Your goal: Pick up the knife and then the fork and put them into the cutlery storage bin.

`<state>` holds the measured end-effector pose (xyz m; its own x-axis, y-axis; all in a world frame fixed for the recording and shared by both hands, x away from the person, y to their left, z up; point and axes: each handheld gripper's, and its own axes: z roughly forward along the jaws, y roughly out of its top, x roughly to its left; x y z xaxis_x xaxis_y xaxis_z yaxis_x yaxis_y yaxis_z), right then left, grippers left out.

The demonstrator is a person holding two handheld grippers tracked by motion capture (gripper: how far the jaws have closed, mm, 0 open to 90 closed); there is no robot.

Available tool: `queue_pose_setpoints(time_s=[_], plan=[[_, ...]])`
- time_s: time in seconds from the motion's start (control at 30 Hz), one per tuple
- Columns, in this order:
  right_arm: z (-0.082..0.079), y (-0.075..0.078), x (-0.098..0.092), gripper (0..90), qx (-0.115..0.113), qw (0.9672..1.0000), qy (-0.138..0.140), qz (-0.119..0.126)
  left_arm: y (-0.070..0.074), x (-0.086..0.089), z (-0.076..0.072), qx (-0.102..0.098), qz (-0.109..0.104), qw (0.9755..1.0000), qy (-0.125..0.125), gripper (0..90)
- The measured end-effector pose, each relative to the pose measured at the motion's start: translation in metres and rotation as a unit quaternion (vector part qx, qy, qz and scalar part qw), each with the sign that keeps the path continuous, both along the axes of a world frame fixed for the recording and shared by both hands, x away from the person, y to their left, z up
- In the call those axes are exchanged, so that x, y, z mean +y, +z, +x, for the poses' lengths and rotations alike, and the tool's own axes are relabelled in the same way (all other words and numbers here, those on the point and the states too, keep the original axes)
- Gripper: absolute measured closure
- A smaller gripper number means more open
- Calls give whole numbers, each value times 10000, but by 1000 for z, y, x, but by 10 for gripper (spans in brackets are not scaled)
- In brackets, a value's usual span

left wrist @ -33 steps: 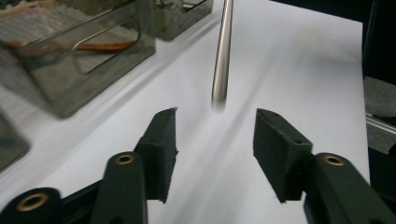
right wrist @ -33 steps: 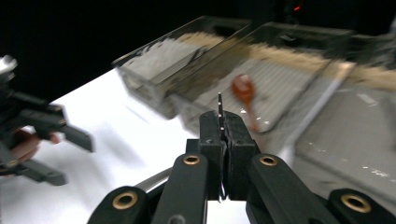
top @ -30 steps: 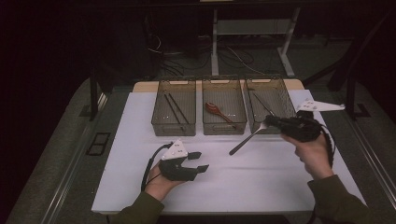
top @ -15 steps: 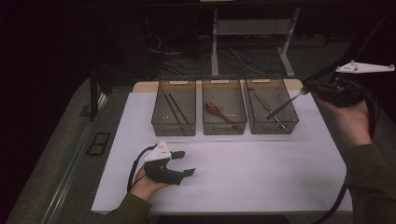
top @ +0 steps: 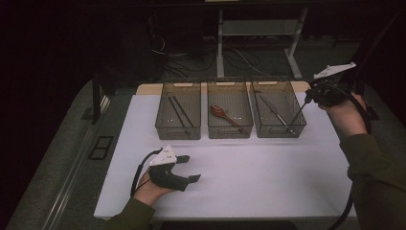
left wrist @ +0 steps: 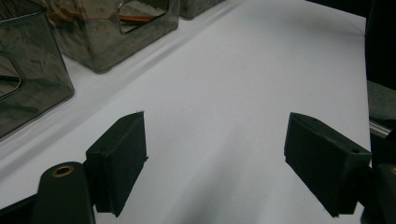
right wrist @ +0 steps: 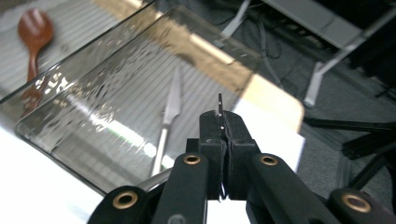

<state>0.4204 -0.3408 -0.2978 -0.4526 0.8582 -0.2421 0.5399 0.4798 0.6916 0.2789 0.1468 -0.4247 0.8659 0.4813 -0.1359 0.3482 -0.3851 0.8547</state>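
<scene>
My right gripper (top: 310, 97) hangs past the right end of the right-hand clear bin (top: 280, 132), shut on the top end of a thin metal utensil (top: 297, 115). The utensil slants down with its lower tip inside that bin. In the right gripper view the jaws (right wrist: 224, 122) are pressed together on the utensil's thin end (right wrist: 220, 101). Another metal utensil (right wrist: 169, 116) lies on the bin floor. My left gripper (top: 191, 167) rests on the white table near its front edge. Its jaws have just been opening and stand open (left wrist: 215, 163) with nothing between them.
Three clear bins stand in a row at the back of the white table (top: 268, 172). The left bin (top: 177, 132) holds black chopsticks (top: 179, 112); the middle bin (top: 229, 134) holds a brown wooden spoon (top: 221, 113). Dark floor, cables and a stand's legs lie beyond.
My right gripper has carried the utensil from in front of the right bin up and to the right, its tip now in that bin. The left jaws have spread wider.
</scene>
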Motion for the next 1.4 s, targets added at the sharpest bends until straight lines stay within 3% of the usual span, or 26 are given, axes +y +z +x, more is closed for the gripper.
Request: queue_pose_setpoints(time_s=[0.07, 0.17, 0.37, 0.43, 0.57, 0.7, 0.77, 0.9, 1.0, 1.13, 1.3, 1.4], plan=[[8, -7, 9, 879, 108, 9999, 79, -84, 0, 0, 0, 9, -20, 10000, 9, 200], [19, -11, 19, 878, 7, 10000, 76, 45, 1, 1, 1, -9, -34, 10000, 8, 198], [42, -29, 35, 874, -249, 9989, -53, 400, 0, 2, 2, 17, -77, 10000, 34, 191], [50, -38, 40, 877, -259, 9985, -118, 471, 1, 2, 3, 17, -83, 10000, 38, 190], [61, -50, 48, 854, -296, 9958, -233, 839, 1, 3, 4, 19, -94, 9999, 42, 187], [68, -64, 55, 750, -41, 9965, -251, 800, 1, 4, 5, 37, -129, 9999, 61, 185], [67, -70, 55, 738, 92, 9952, -284, 933, 1, 4, 6, 35, -138, 9999, 62, 185], [58, -75, 51, 639, 172, 9918, -140, 1260, 2, 4, 5, 31, -149, 9998, 83, 183], [46, -75, 49, 530, 229, 9875, 20, 1562, 1, 4, 5, 20, -136, 9999, 77, 181], [20, -74, 47, 415, 232, 9821, 301, 1844, 1, 4, 5, 10, -100, 9999, 51, 170], [-13, -75, 47, 338, 144, 9754, 580, 2121, -1, 6, 5, 10, -72, 9999, 73, 151], [-31, -76, 46, 300, 60, 9743, 640, 2159, -2, 6, 5, 7, -19, 10000, 78, 136]])
